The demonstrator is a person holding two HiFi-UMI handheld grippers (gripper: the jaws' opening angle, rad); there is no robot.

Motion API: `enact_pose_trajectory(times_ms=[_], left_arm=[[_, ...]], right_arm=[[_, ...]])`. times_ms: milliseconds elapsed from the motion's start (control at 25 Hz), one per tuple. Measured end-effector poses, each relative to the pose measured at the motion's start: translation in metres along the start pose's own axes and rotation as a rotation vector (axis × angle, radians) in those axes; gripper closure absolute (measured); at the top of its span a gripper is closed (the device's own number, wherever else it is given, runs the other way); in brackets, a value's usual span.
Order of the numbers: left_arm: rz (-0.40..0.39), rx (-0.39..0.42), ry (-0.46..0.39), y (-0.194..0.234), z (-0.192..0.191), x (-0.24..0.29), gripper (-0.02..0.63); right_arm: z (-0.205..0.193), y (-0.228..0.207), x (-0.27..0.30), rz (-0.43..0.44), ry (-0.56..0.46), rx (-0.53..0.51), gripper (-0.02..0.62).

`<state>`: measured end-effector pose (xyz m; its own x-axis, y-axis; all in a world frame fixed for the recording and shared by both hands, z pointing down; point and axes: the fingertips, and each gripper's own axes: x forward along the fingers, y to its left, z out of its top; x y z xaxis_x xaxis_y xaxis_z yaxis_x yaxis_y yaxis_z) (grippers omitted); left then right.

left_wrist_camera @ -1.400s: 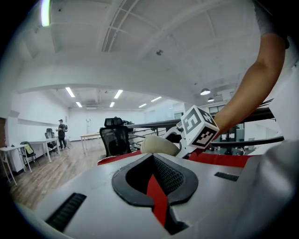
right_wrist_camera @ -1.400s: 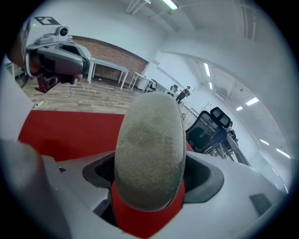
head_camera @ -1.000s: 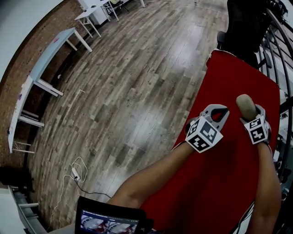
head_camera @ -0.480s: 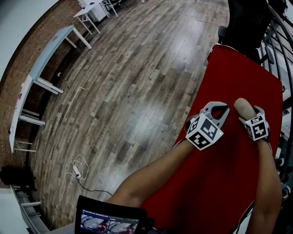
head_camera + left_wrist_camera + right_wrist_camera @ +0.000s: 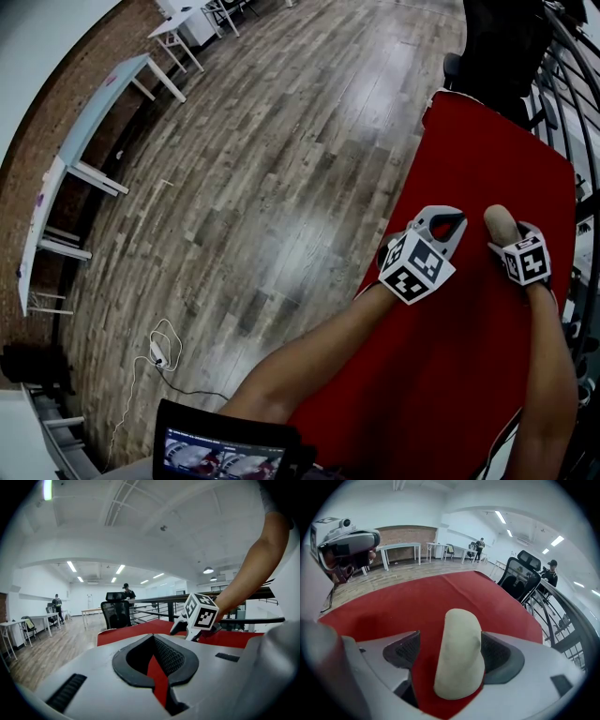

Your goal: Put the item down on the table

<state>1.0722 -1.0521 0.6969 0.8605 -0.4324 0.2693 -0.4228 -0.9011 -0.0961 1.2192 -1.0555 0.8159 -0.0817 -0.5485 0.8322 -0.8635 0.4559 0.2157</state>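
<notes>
The item [image 5: 459, 653] is a pale beige oblong lump. It lies between the jaws of my right gripper [image 5: 451, 641], touching the right pad [image 5: 497, 651], with a strip of red cloth showing between it and the left pad [image 5: 403, 651]. In the head view the item [image 5: 501, 223] sticks out ahead of the right gripper [image 5: 512, 242] over the red table [image 5: 487, 150]. My left gripper [image 5: 442, 221] hovers just to its left, shut and holding nothing, its pads [image 5: 171, 656] meeting at the tips.
A black office chair [image 5: 502, 42] stands at the table's far end and a metal railing [image 5: 574, 84] runs along its right side. White tables [image 5: 94, 131] line the brick wall at left. A cable [image 5: 157, 352] lies on the wooden floor, and a screen [image 5: 225, 452] sits below me.
Both grippers have drifted a little farther from me over the red table. The item stays between the right jaws.
</notes>
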Motion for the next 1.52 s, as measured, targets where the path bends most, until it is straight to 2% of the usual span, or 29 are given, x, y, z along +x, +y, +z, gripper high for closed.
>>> enact_pose_trajectory(times_ms=[320,560,840,1040,1200,1520], left_arm=[[0.003,0.025,-0.028,0.000,0.037,-0.017,0.604],[0.010,0.056,-0.072,-0.001,0.082,-0.041,0.604],[0.005,0.081,-0.120,-0.011,0.135,-0.079,0.604],[-0.001,0.112,-0.164,-0.024,0.177,-0.102,0.605],[0.001,0.133,-0.200,-0.029,0.210,-0.120,0.604],[0.000,0.170,-0.289,-0.042,0.272,-0.166,0.604]], right_arm=[[0.035,0.003,-0.042,-0.009,-0.069,-0.038,0.219],[0.070,0.007,-0.094,-0.058,-0.167,-0.082,0.219],[0.116,0.021,-0.179,-0.133,-0.313,-0.114,0.219],[0.152,0.036,-0.252,-0.167,-0.458,-0.127,0.219],[0.180,0.055,-0.311,-0.191,-0.585,-0.144,0.219],[0.214,0.099,-0.414,-0.226,-0.764,-0.171,0.219]])
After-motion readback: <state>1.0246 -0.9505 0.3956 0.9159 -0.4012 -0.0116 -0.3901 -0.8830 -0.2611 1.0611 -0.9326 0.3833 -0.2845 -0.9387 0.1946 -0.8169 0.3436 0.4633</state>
